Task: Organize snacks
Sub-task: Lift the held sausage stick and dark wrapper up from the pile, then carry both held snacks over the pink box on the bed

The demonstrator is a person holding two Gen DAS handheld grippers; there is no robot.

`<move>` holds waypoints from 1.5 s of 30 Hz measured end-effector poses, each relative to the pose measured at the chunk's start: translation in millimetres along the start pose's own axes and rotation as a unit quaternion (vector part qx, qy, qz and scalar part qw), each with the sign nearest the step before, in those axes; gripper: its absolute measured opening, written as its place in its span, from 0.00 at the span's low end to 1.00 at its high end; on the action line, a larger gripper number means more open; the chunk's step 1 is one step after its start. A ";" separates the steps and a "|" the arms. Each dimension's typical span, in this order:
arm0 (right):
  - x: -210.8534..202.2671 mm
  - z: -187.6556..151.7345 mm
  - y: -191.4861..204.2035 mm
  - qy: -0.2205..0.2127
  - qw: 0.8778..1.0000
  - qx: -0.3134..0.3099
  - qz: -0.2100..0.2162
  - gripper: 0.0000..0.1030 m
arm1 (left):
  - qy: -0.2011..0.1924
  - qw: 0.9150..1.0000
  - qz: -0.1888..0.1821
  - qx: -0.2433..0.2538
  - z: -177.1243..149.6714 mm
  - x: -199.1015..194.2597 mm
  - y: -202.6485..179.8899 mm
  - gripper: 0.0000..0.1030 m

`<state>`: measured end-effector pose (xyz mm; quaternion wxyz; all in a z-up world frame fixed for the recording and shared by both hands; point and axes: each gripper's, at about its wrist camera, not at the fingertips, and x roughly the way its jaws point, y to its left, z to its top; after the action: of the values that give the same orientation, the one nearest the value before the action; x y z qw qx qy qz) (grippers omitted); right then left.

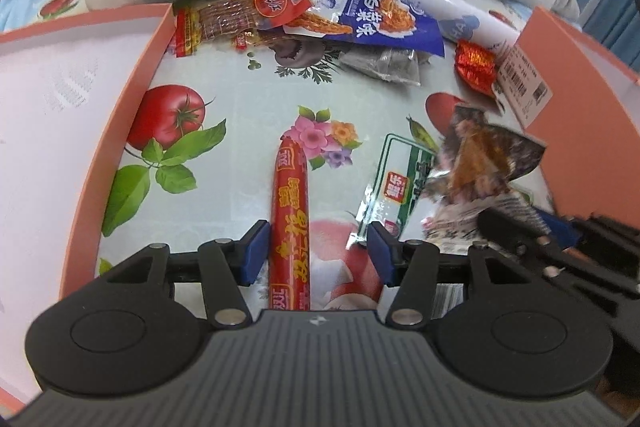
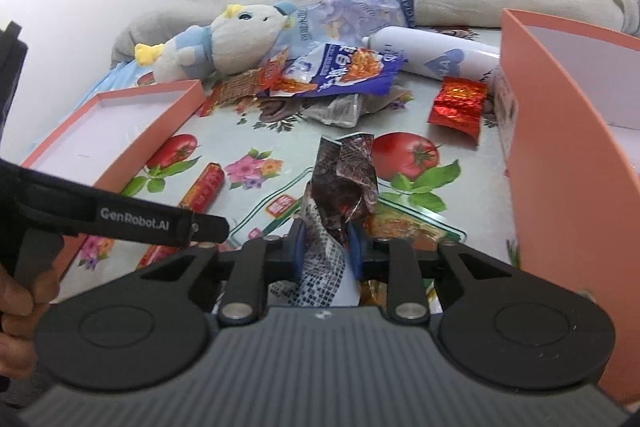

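A red sausage stick (image 1: 290,219) lies lengthwise on the fruit-print tablecloth. My left gripper (image 1: 318,253) stands open around it: the left pad is close against the sausage and the right pad stands clear. In the right wrist view my right gripper (image 2: 326,243) is shut on a dark crinkled snack packet (image 2: 346,175), which stands up between its blue pads. That packet (image 1: 480,159) also shows at the right of the left wrist view. Under it lies a clear packet with a green border (image 2: 404,223).
A shallow orange box lid (image 2: 168,135) lies on the left and a taller orange box (image 2: 560,147) on the right. Behind are a blue noodle packet (image 2: 352,75), a red foil packet (image 2: 458,103), a white bottle (image 2: 436,57) and a plush toy (image 2: 224,39).
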<state>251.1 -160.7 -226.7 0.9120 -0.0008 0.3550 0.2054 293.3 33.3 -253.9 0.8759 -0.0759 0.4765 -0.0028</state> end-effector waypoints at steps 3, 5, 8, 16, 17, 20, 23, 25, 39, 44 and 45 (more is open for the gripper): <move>-3.7 -0.4 -1.5 -0.001 1.000 -0.002 -0.009 0.24 | -0.001 0.999 0.034 0.024 -1.5 0.7 -7.7 0.37; -5.2 -0.7 -3.7 0.000 1.000 0.003 -0.010 0.24 | -0.001 0.998 0.051 0.039 -1.9 1.3 -10.8 0.24; -9.0 -0.2 -4.1 -0.002 1.000 0.006 -0.016 0.23 | 0.001 0.997 0.065 0.043 -0.6 -1.1 -13.5 0.23; -27.2 5.3 2.3 -0.014 1.000 0.002 -0.025 0.23 | -0.004 0.999 0.045 0.029 -2.5 -20.8 -19.2 0.23; -29.9 6.5 2.9 -0.015 1.000 0.003 -0.025 0.23 | -0.006 0.999 0.040 0.026 -1.8 -25.9 -19.9 0.23; -38.2 11.2 4.4 -0.018 1.000 0.003 -0.025 0.23 | -0.016 0.999 0.031 0.022 0.7 -40.4 -23.8 0.23; -47.8 17.3 6.5 -0.022 0.999 -0.001 -0.028 0.23 | -0.025 0.999 0.022 0.017 5.2 -54.0 -26.4 0.23; -54.9 21.2 7.2 -0.027 0.999 -0.003 -0.030 0.23 | -0.032 0.999 0.015 0.011 8.4 -63.9 -27.3 0.23; -107.0 55.6 3.5 -0.061 0.997 0.000 -0.041 0.23 | -0.073 0.997 -0.035 -0.008 40.1 -135.0 -41.4 0.23; -125.1 72.7 -2.4 -0.078 0.996 -0.001 -0.046 0.23 | -0.091 0.995 -0.049 -0.006 57.9 -157.1 -54.5 0.23; -128.8 76.3 -3.9 -0.083 0.995 -0.001 -0.047 0.23 | -0.095 0.994 -0.053 -0.005 61.7 -161.0 -58.0 0.23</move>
<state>216.5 -201.2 -86.7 0.9469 -0.0020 0.2777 0.1619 260.9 -3.5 -78.8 0.9154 -0.1055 0.3864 -0.0398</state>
